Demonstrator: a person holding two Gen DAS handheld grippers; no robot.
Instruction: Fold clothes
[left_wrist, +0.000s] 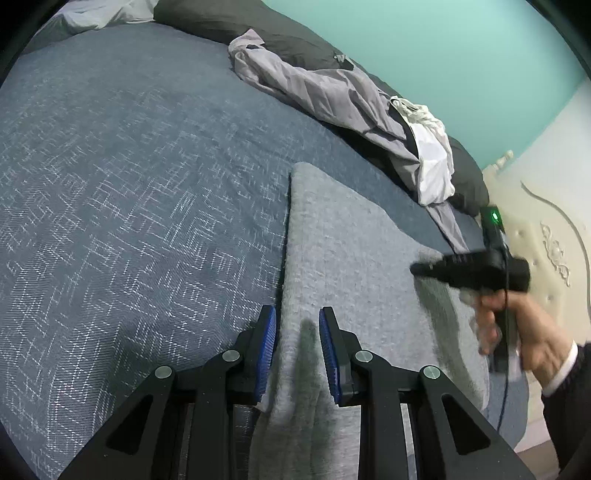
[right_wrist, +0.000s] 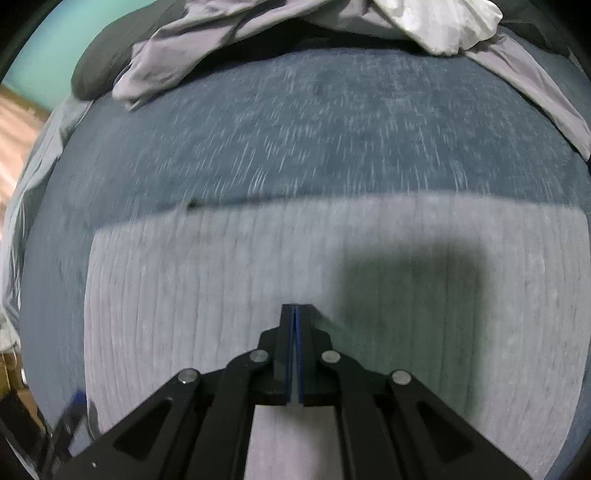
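Grey knit garment (left_wrist: 354, 258) lies flat on blue bedspread (left_wrist: 129, 184). Left gripper (left_wrist: 297, 350) hovers low over its edge, jaws wide. Right gripper (right_wrist: 296, 354), hand-held level above it, jaws closed empty

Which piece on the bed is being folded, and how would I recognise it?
Start from the dark blue bedspread. Crumpled clothes are piled along its far edge; nearer, under both grippers, lies the light grey ribbed knit. Unlike the lilac-grey garment and white garment in that pile, it lies flat with straight edges.
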